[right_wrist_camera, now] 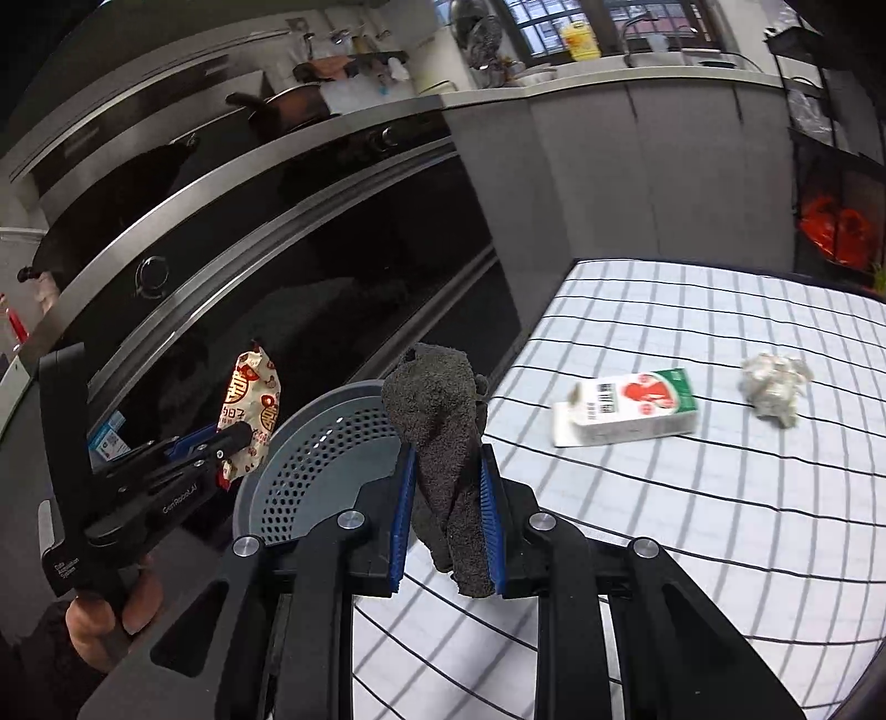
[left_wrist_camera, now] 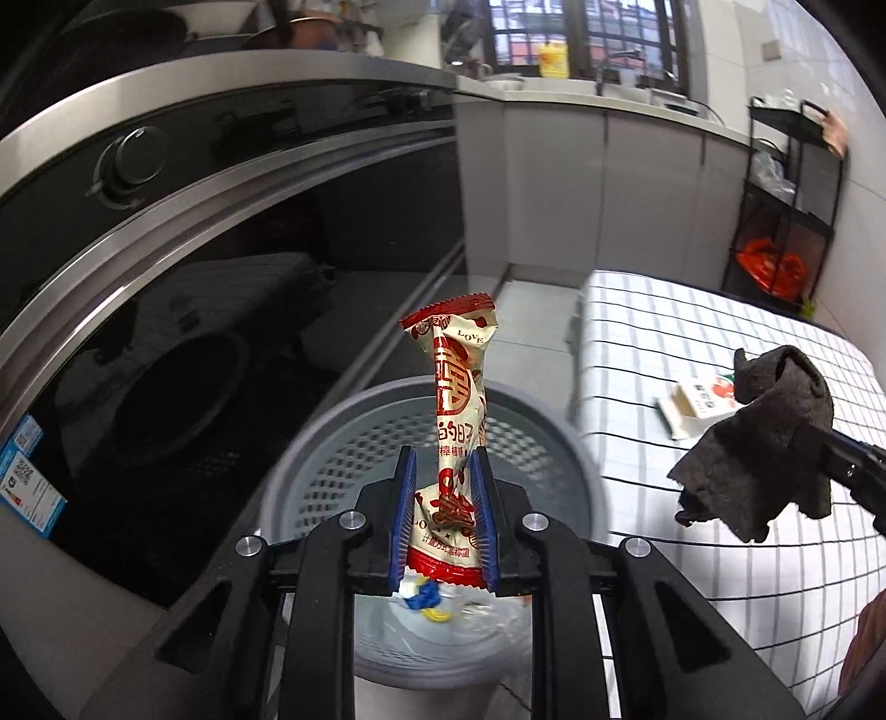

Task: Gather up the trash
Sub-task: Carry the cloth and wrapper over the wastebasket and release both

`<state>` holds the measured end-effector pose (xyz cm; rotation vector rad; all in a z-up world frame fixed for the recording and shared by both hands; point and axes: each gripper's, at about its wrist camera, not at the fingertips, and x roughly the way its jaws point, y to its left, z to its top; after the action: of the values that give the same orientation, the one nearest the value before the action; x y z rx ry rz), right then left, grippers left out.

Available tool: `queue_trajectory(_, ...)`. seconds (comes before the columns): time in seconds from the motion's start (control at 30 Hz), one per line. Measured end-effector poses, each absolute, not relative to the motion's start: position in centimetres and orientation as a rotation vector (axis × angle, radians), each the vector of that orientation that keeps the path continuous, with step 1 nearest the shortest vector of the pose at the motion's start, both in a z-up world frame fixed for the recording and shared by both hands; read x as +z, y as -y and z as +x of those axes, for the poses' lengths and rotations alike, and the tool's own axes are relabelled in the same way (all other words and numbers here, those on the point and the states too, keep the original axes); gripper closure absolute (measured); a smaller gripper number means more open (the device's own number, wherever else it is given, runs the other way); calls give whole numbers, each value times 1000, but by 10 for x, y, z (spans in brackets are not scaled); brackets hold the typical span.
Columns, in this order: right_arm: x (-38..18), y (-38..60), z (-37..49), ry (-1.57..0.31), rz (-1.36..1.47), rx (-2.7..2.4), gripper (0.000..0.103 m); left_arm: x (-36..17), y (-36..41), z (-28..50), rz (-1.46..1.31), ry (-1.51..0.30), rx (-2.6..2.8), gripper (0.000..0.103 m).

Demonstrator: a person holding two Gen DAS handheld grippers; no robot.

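My left gripper is shut on a red-and-cream snack wrapper and holds it upright over the grey perforated trash basket. The wrapper and the left gripper also show in the right wrist view, left of the basket. My right gripper is shut on a dark grey cloth, held over the table edge beside the basket. The cloth hangs at the right in the left wrist view. A white-and-green carton and a crumpled paper ball lie on the checked tablecloth.
A black oven front with a knob runs along the left, close to the basket. A grey counter with a sink and a yellow bottle is at the back. A black shelf rack with an orange bag stands at the far right. Some trash lies in the basket bottom.
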<state>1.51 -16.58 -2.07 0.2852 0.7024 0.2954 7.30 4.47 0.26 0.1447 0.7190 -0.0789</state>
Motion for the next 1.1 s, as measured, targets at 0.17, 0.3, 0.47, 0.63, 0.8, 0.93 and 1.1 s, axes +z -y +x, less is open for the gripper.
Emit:
queue_trajectory(0.17, -23, 130, 36, -719, 240, 339, 81, -7, -70, 84, 84, -734, -39, 83)
queue_trajectory(0.3, -28, 104, 46, -737, 196, 368, 81, -17, -85, 90, 60, -766, -18, 83)
queue_trajectory(0.47, -39, 85, 61, -768, 168, 392, 81, -23, -93, 99, 37, -801, -11, 82)
queue_trajectory(0.63, -47, 71, 71, -797, 133, 400, 81, -31, -96, 105, 28, -846, -31, 82)
queue_trajectory(0.8, -58, 61, 82, -833, 126, 406, 81, -41, -103, 110, 5, -904, -59, 82)
queue_trajectory(0.93, -60, 58, 88, -839, 117, 405, 81, -43, -107, 111, -6, -918, -51, 80)
queue_trajectory(1.1, -58, 57, 91, -838, 115, 401, 81, -44, -108, 111, -5, -926, -41, 80)
